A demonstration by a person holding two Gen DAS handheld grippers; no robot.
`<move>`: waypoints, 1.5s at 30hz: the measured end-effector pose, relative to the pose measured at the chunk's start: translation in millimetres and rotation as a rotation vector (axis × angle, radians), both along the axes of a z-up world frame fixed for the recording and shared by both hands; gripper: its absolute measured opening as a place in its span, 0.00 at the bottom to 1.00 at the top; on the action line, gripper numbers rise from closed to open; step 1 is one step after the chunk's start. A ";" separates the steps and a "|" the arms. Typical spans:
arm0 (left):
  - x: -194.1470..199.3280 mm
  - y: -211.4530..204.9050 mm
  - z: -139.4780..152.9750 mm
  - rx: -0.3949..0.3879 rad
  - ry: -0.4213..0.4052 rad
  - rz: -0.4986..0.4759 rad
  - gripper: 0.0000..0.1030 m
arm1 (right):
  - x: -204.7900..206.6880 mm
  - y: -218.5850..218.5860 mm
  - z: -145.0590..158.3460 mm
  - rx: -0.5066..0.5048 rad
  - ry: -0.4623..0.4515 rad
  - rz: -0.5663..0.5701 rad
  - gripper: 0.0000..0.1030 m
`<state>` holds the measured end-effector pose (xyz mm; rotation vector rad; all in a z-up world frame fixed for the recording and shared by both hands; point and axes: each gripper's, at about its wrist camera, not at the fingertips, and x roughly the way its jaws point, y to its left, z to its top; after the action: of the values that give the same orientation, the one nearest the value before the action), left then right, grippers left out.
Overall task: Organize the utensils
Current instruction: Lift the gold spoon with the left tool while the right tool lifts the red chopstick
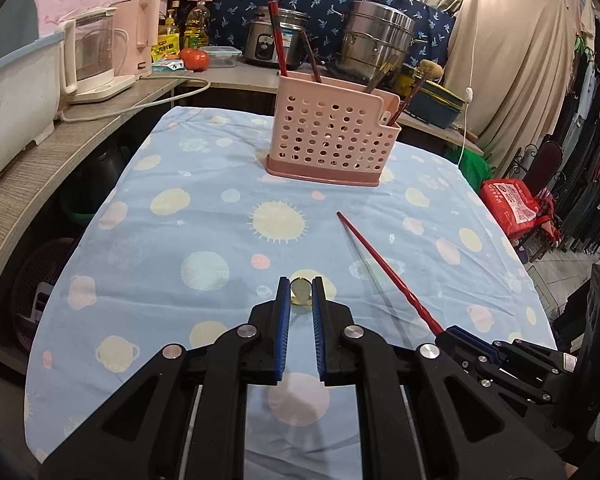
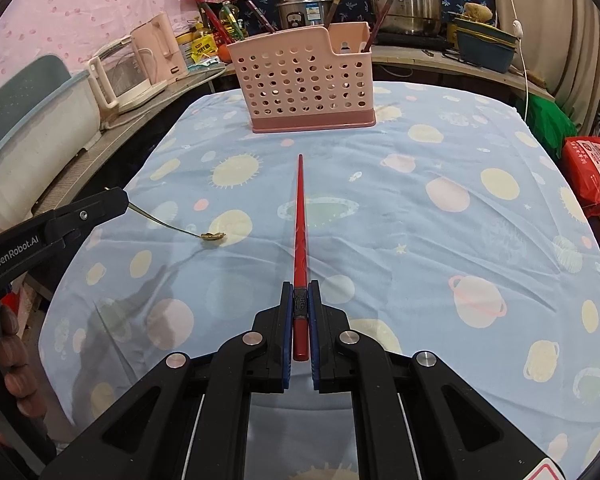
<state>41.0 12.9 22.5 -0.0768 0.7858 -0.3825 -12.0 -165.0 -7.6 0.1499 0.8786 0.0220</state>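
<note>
On the surface point(image 2: 440, 160), spread with a pale blue cloth printed with suns and planets, a pink perforated plastic utensil holder point(image 2: 306, 80) stands at the far end, with several dark and red chopsticks point(image 1: 277, 38) sticking up out of its compartments. The right tool point(image 2: 300, 292) has its blue-padded jaws pressed onto the thick end of a long red chopstick point(image 2: 299, 208), which points straight ahead toward the holder with its thin tip above the cloth. The left tool point(image 1: 301, 286) pinches the handle of a small gold-coloured metal spoon point(image 2: 214, 235); in the right wrist view the thin handle runs out from the jaws and the bowl hangs just over the cloth, to the left of the chopstick and apart from it. Fingers point(image 2: 14, 360) of the person's left hand show at that view's left edge, wrapped round the grip.
</note>
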 end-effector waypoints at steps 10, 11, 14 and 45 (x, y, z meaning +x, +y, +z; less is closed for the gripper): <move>-2.6 2.2 -13.6 0.001 0.032 -0.003 0.10 | -1.8 3.4 -9.4 -0.001 0.027 0.007 0.06; -2.8 2.3 -12.5 0.001 0.030 -0.004 0.10 | -1.9 3.2 -8.6 0.000 0.025 0.006 0.06; -2.7 1.5 -5.8 -0.002 0.013 -0.008 0.10 | -1.2 2.4 -5.8 0.002 0.019 0.006 0.06; 30.1 -20.4 62.9 -0.029 -0.126 -0.059 0.10 | 31.0 -9.5 100.0 0.048 -0.214 0.009 0.06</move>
<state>71.0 -7.5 85.5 -0.0558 0.6595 -0.4504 18.9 -174.6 92.4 0.1847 0.6655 0.0659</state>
